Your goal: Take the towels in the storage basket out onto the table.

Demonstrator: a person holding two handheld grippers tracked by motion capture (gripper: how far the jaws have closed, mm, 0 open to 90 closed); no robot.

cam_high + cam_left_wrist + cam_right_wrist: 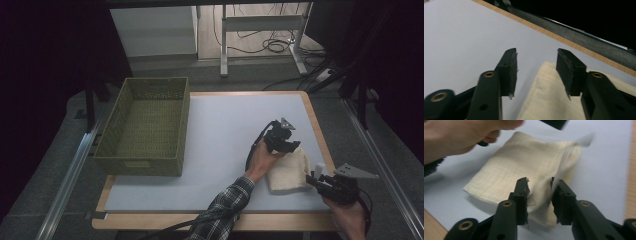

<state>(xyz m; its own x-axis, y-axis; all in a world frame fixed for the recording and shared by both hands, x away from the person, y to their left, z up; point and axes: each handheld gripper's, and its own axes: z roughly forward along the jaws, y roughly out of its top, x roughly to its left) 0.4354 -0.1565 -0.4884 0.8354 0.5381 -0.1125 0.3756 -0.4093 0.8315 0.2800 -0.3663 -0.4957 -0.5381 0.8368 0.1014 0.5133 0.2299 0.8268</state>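
Right tongs (314,178) hover at the desk's (225,130) near right corner, parted partway with a corner fold of the cream cloth (289,170) loose between them, not pinched. Just beyond, the left tongs (292,145) stand spread over the folded cloth's far edge, gripping nothing. The released folds could spring open, or a pad could snag the weave and drag the cloth askew; the green basket (145,127) waits at the far left corner.

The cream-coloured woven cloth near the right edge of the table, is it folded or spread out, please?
Folded. The cream-coloured woven cloth lies as a compact rectangle on the white table mat, with stacked layers showing along its near edge.
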